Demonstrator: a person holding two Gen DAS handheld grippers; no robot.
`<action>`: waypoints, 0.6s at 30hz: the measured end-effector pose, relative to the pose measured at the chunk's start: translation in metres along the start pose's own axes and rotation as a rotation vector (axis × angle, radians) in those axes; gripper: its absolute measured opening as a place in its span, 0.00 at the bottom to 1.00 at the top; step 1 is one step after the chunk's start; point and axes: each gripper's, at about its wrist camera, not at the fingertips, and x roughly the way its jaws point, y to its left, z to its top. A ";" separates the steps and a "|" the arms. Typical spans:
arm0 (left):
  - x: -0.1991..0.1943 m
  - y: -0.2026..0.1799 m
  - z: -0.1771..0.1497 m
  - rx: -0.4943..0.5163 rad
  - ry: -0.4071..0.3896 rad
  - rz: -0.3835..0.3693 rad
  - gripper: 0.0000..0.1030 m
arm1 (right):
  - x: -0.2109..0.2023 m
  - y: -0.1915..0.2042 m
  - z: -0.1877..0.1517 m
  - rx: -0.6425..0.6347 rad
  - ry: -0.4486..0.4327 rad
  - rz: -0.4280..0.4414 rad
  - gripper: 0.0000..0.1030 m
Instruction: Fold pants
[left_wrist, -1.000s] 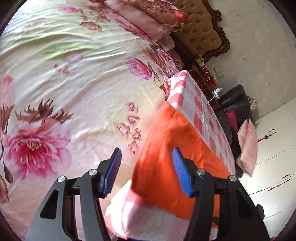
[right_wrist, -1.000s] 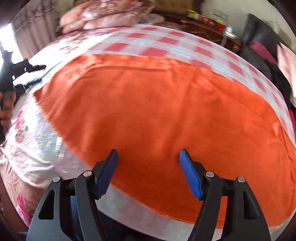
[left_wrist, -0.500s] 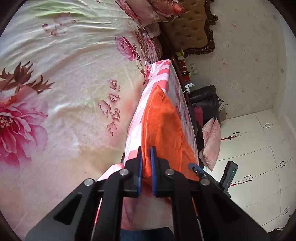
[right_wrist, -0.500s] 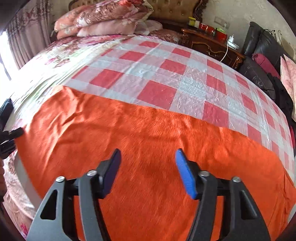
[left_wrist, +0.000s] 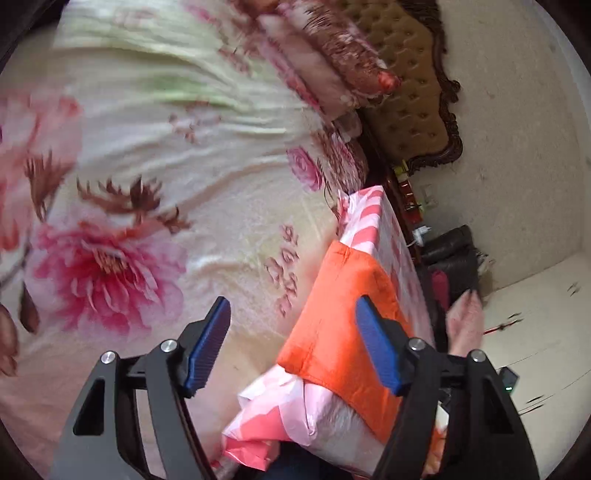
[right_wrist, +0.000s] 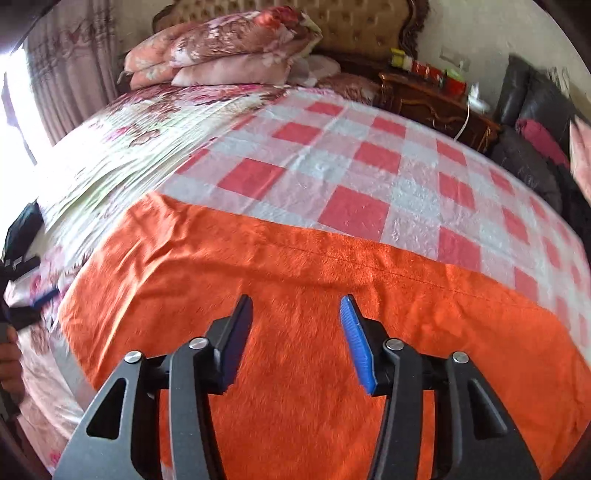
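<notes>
1. We had the left claw (left_wrist: 293, 345) w/ its jaws spreading apart, nothing pinched. The corner of the orange pants (left_wrist: 343, 314) sat btwn the pads but the pads weren't pressing on it.
2. The right claw (right_wrist: 295, 338) was also parting its jaws, released, w/ pants fabric below and ahead of it, not gripped.
3. Pants: spread flat on the checked cloth (right_wrist: 332, 173) over the bed (left_wrist: 147, 206). From the right claw they filled everything ahead and to both sides; the far edge w/ a seam ran across just beyond the tips. From the left claw, the pants' corner lay just ahead, toward its right pad.
4. Risks, as we judged them:
   - Left claw could close on the checked cloth along w/ the pants, since the cloth bunches loosely right under that corner. The fold would then drag the cloth.
   - Grabbing only one layer would leave the under layer behind, so a crooked fold.
   - Fuzzy fabric may cling to the cloth and wrinkle if pulled low.
   - If the two claws lift unevenly, the edge skews.
5. Containers: none we could see near either claw. Pillows (right_wrist: 221, 51) sat far ahead of the right claw at the headboard; a nightstand (right_wrist: 436, 103) w/ small items was far ahead to the right, too small to tell.
</notes>
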 end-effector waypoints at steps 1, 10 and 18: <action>-0.005 -0.024 -0.002 0.131 -0.034 0.035 0.67 | -0.006 0.007 -0.007 -0.034 0.000 -0.023 0.57; 0.093 -0.220 -0.092 0.960 0.129 0.193 0.75 | -0.016 0.011 -0.058 -0.033 0.067 -0.082 0.59; 0.178 -0.229 -0.117 1.024 0.276 0.374 0.94 | -0.016 0.003 -0.075 0.009 0.079 -0.068 0.76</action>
